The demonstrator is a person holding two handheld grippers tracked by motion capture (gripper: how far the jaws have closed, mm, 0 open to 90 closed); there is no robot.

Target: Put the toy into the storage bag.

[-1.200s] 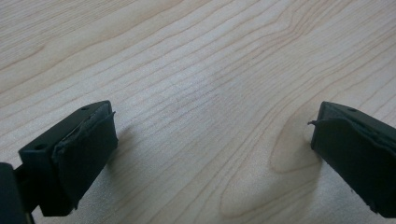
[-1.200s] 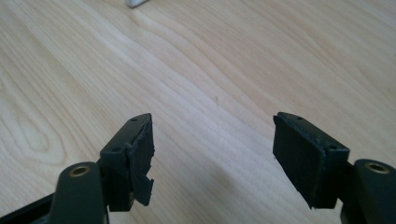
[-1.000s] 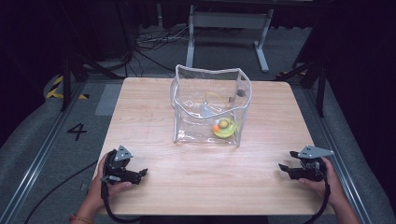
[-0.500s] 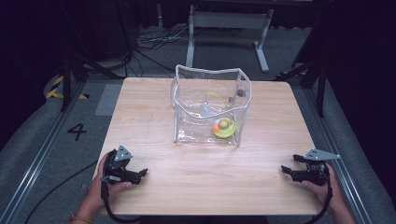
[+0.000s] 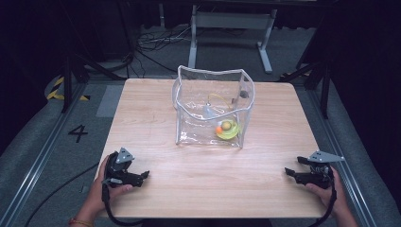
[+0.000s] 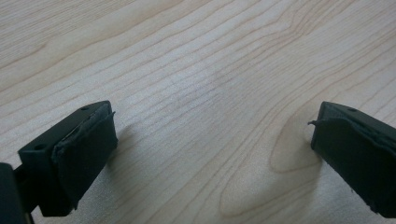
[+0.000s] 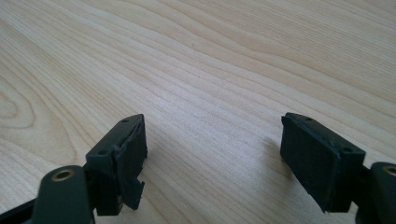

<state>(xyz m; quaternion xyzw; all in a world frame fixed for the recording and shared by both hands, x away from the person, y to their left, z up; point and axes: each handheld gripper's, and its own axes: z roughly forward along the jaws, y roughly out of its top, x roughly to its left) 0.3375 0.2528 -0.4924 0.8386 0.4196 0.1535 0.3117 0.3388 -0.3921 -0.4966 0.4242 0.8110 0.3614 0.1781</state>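
Right gripper (image 5: 294,173): its jaws have just been opening and now stand spread wide, with nothing between them but bare wood; compared with a second ago the hand sits a touch nearer the table's (image 5: 156,99) right front corner, barely a shift at all.
Left gripper (image 5: 142,176): same spot as a second ago, near the left front edge, jaws spread apart over plain wood grain, holding nothing.
Clear bag (image 5: 213,106): upright and open-topped at the middle of the table, toward the far side, well apart from both grippers; it has not moved since the earlier pictures.
Yellow-green thing in the bag (image 5: 228,128): lies on the bag's floor at its right front corner, an orange bit just beside it.
What this means: I judge that both hands are parked at the near edge with open jaws, so nothing has been grasped and any reach for the bag has yet to begin.
Hard to make out: the small things in the bag are blurred behind creased plastic; a thin yellowish cord and a pale piece show inside, and I cannot tell what they are, nor the dark spot on the right wall.
Cut off: the person's forearms leave the bottom of the high view.
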